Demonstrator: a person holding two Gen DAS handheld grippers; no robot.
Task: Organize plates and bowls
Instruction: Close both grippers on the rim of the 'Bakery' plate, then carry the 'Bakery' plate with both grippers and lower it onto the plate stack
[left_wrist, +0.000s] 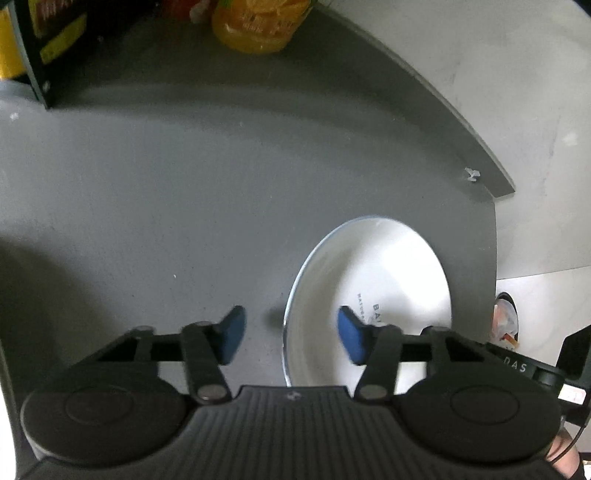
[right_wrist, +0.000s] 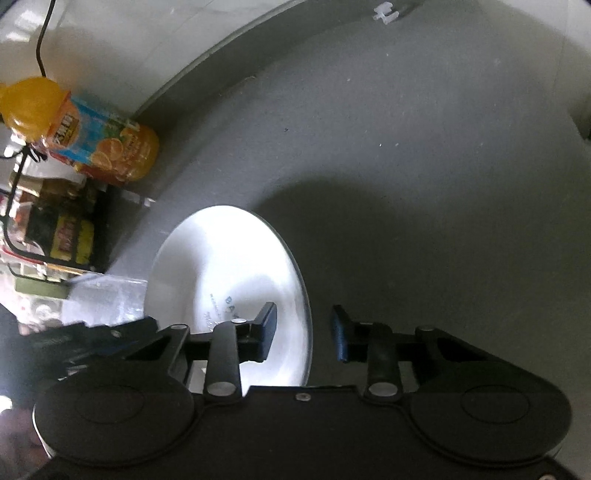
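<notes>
Over the grey table (left_wrist: 147, 203), both claws, left (left_wrist: 291, 334) and right (right_wrist: 304, 332), hang released, straddling opposite rims of the white bowl (left_wrist: 388, 277).

Left gripper (left_wrist: 290, 334), jaws spread wide, straddles near rim of white bowl (left_wrist: 388, 280) on grey countertop (left_wrist: 184, 203); right pad (left_wrist: 351, 334) over bowl interior. Orange juice bottle (left_wrist: 258, 26) at back, blurred; printed lettering in bowl illegible.

Bare grey table (left_wrist: 184, 184) ahead; juice bottle (left_wrist: 258, 26) at far edge
</notes>
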